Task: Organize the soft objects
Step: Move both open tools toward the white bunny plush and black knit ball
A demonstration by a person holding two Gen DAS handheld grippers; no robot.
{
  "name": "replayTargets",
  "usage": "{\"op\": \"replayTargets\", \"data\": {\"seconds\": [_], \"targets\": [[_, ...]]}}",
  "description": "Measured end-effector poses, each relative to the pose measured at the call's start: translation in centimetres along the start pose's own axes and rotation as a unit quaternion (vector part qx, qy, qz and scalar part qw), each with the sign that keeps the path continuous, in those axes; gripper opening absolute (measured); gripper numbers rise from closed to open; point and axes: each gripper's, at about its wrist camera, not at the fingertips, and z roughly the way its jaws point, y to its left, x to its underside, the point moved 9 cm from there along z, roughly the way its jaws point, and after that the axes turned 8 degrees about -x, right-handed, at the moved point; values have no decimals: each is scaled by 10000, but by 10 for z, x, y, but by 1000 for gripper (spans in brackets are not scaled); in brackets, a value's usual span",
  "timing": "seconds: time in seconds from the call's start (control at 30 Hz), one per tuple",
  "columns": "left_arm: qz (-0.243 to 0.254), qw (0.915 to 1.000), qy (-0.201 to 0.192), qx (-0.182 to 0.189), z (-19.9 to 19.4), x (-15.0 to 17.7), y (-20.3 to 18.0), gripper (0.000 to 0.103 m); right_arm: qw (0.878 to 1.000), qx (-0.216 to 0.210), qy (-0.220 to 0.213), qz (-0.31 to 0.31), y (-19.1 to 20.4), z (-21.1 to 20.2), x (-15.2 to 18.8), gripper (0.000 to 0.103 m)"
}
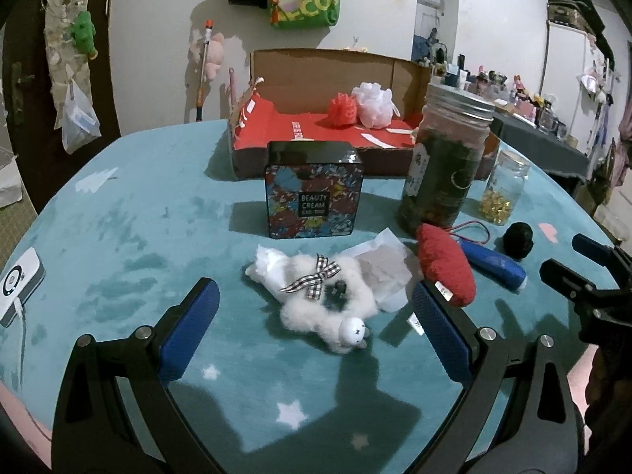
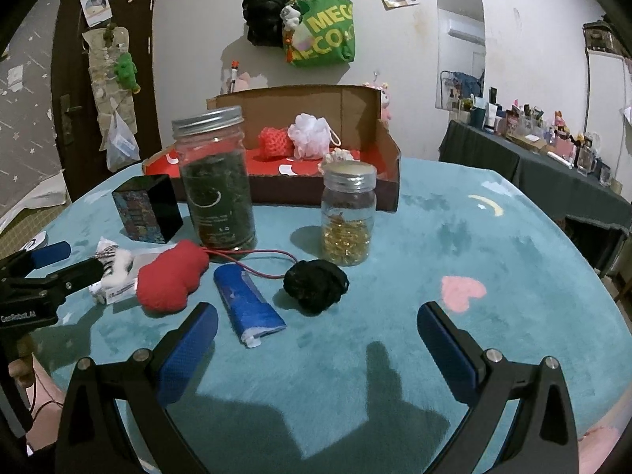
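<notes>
Between the wide-open left tongs [image 1: 316, 330] — white plush toy [image 1: 328, 296]; right tongs [image 2: 318, 349] open too.

Both views look forward, low and close over the teal table [image 1: 130, 213], toward the cardboard box [image 1: 328, 71]. The 2 share the big jar [image 1: 442, 170], seen from left and right.

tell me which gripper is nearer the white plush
Left. The left gripper hangs open right over the white plush, which lies between its fingers. The right gripper is open further right, in front of the black ball.
</notes>
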Motion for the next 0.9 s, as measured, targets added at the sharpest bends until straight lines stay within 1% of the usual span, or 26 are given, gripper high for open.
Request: {"op": "replayTargets", "data": {"seconds": [0.2,0.27,0.33,0.43,0.53,0.6,0.7,0.77,0.9], "targets": [[58,9998,160,75,9,1,5,100,9999,-37,75,129,-6,9,-4,103],[82,9996,224,179,11,1,4,100,9998,-27,94,149,-9,13,-6,103],[101,9994,236,241,12,-1,5,100,9998,-32,109,159,-9,15,-7,103],[114,9994,241,231,15,-4,9,99,9998,-37,120,167,-11,18,-9,103],[95,9988,324,364,17,-4,8,100,9996,-61,145,216,-14,22,-10,103],[179,9985,327,405,17,-3,5,100,9995,-76,175,232,-15,25,-11,103],[371,9984,263,335,16,-2,5,99,9995,-84,215,223,-17,28,-12,103],[396,9984,254,318,18,-4,7,99,9995,-91,223,226,-19,29,-13,101],[236,9985,332,378,22,-9,12,99,9990,-162,302,291,-19,32,-13,97]]}}
